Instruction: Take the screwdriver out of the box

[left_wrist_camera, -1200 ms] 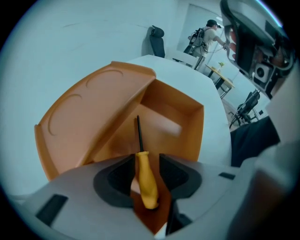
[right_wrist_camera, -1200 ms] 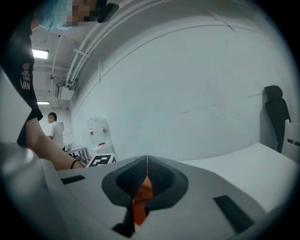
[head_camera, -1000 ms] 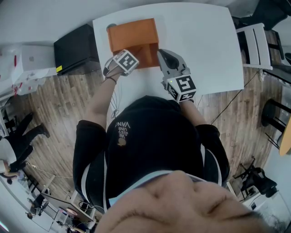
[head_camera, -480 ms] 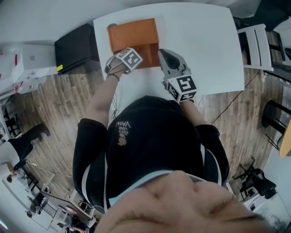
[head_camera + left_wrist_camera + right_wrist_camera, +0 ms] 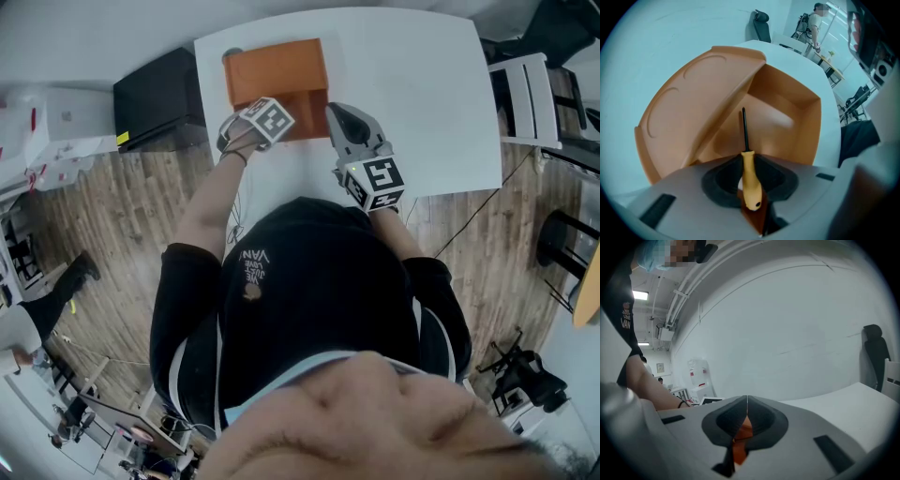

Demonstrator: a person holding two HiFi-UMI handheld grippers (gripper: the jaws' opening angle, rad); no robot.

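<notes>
An orange box (image 5: 277, 66) stands open on the white table (image 5: 412, 84), its lid (image 5: 689, 108) tilted up at the left. Inside lies the screwdriver (image 5: 751, 183), with a yellow handle and a thin black shaft. My left gripper (image 5: 744, 154) points straight down into the box (image 5: 787, 108). Its jaws are closing, and the handle sits between them with the pads against its sides. In the head view the left gripper's marker cube (image 5: 267, 120) hides its jaws. My right gripper (image 5: 746, 399) is shut on an orange edge of the box at the box's near right corner (image 5: 330, 108).
A black cabinet (image 5: 155, 98) stands against the table's left side and a white chair (image 5: 525, 94) at its right. Wooden floor lies all around. A person (image 5: 28, 319) stands at the far left. The right part of the table is bare.
The left gripper has shifted slightly to the right and further over the box. The right gripper has stayed put. The person at the far left has walked toward the picture's edge.
</notes>
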